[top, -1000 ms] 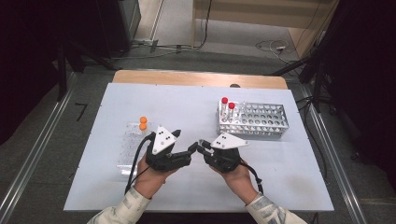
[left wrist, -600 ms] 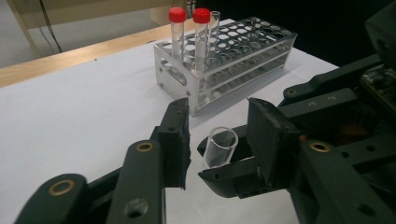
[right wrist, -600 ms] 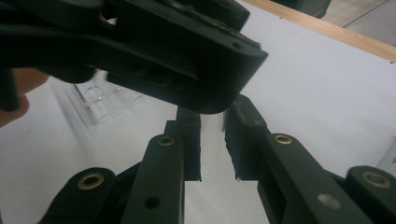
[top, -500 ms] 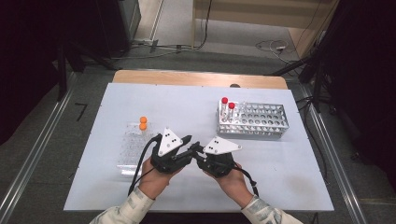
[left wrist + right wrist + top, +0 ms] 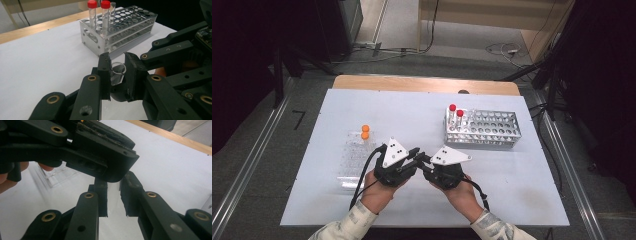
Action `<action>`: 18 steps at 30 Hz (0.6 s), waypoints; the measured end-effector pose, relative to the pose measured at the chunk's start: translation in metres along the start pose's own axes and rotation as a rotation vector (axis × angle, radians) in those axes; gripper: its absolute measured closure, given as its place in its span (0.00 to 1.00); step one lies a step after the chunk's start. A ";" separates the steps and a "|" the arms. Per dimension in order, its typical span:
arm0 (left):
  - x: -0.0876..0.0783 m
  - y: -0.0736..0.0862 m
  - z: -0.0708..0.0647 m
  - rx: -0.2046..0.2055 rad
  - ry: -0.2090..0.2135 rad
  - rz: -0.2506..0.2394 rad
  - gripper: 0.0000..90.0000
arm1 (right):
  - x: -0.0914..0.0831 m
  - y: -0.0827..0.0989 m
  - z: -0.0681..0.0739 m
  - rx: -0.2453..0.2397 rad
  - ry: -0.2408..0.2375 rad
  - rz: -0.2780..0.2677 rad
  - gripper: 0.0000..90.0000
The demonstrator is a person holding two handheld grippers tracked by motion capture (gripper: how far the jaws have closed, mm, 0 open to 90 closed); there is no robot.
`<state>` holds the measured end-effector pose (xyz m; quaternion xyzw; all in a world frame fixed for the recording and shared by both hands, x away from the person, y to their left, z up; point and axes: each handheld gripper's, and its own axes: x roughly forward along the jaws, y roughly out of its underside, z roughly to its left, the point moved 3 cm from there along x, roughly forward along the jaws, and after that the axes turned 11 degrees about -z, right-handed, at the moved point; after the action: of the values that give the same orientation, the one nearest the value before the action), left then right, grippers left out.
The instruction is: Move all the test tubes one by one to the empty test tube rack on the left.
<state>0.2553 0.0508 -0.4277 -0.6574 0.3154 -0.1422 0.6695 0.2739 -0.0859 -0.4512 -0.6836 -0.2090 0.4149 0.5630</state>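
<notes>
Clear tube [image 5: 117,71], open mouth showing, pinched between both grippers at table [image 5: 512,190] centre.

Left gripper [image 5: 117,67] jaws just closed on the tube; right gripper [image 5: 113,195] clamped on it too. Judged light, stiff, slick, breakable: grip mid-body, gently. Metal rack [image 5: 484,127] at 2 o'clock, clear rack [image 5: 352,162] at 9. No legible writing.

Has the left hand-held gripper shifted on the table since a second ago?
No. The left hand-held gripper sits at the same spot beside the clear rack; only its jaws have just been closing on the clear tube.
</notes>
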 end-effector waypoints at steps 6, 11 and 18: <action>-0.001 -0.001 0.001 -0.011 0.002 -0.003 0.85 | 0.000 0.000 0.000 -0.004 0.000 -0.002 0.80; -0.003 -0.003 0.004 -0.016 -0.002 -0.013 0.85 | 0.000 -0.001 0.000 0.002 -0.028 0.000 0.55; -0.012 -0.009 0.012 -0.035 -0.012 -0.024 0.85 | -0.002 -0.001 -0.002 0.012 -0.048 0.022 0.32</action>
<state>0.2559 0.0665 -0.4170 -0.6735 0.3060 -0.1405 0.6580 0.2743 -0.0879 -0.4501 -0.6722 -0.2125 0.4387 0.5573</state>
